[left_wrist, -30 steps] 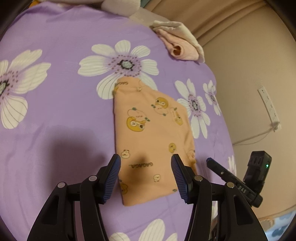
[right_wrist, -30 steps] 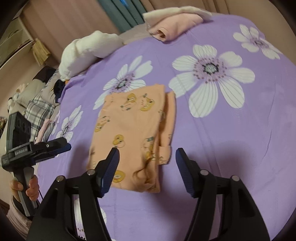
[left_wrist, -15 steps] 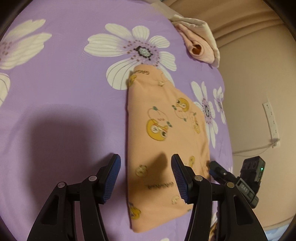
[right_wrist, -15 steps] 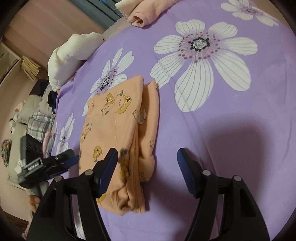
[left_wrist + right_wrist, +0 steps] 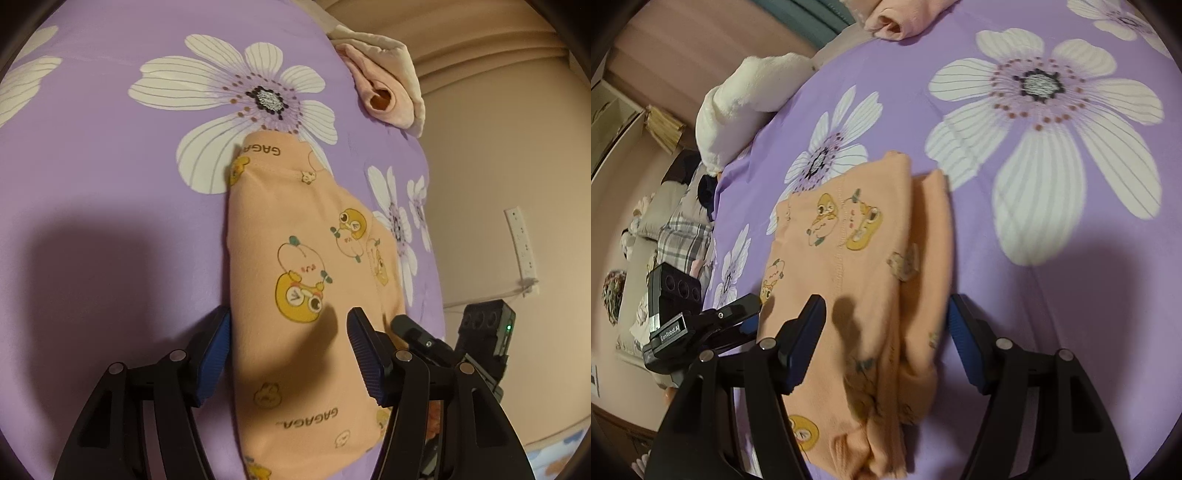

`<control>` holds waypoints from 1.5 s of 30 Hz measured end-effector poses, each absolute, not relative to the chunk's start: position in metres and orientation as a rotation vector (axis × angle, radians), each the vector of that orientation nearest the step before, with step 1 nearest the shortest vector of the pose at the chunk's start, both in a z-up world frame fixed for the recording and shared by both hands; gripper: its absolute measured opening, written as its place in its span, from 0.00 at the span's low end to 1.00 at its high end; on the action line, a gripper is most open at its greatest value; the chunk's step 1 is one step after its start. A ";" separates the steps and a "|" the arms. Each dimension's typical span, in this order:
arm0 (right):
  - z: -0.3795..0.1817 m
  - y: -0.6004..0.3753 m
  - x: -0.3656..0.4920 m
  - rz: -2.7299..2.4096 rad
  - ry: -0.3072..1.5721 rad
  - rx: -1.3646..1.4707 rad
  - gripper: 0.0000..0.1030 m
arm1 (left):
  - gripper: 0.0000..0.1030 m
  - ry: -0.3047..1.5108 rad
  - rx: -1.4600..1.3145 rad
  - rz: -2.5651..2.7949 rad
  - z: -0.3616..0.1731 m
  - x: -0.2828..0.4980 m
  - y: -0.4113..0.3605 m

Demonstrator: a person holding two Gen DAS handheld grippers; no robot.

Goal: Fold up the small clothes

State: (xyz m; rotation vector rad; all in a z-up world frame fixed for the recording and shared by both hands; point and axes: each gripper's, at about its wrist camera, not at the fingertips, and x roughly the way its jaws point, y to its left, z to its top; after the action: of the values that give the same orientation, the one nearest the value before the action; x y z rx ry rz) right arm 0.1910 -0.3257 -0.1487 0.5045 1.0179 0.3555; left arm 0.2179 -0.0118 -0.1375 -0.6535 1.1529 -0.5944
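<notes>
left claw (image 5: pixel 290 345), right claw (image 5: pixel 886 332), spread over garment (image 5: pixel 306 295)

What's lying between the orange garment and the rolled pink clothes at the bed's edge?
Only bare purple flowered sheet separates the orange garment from the pink clothes, shown in the left wrist view.

One folded orange garment (image 5: pixel 306 295) is lying on one purple flowered bed (image 5: pixel 110 166). One rolled pink garment (image 5: pixel 384 99) is sitting at the far edge. One white plush bundle (image 5: pixel 746 99) is resting far left. Two grippers are showing, the left gripper (image 5: pixel 290 350) and right gripper (image 5: pixel 886 339), each spreading two fingers.
</notes>
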 end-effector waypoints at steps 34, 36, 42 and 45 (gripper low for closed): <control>-0.147 -0.300 0.210 0.325 0.984 0.396 0.31 | 0.56 1.115 -0.377 -0.526 -0.128 0.219 -0.048; -0.146 -0.299 0.209 0.321 0.980 0.389 0.29 | 0.55 1.115 -0.367 -0.524 -0.128 0.219 -0.049; -0.141 -0.295 0.208 0.311 0.965 0.356 0.22 | 0.50 1.112 -0.330 -0.502 -0.127 0.218 -0.052; -0.137 -0.291 0.206 0.302 0.954 0.329 0.19 | 0.37 1.103 -0.316 -0.486 -0.125 0.216 -0.052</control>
State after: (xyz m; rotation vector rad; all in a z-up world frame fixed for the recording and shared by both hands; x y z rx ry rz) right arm 0.2059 -0.2911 -0.1372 0.3290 0.9540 0.3023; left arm 0.2160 -0.0523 -0.1251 -0.3164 1.1035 -0.4855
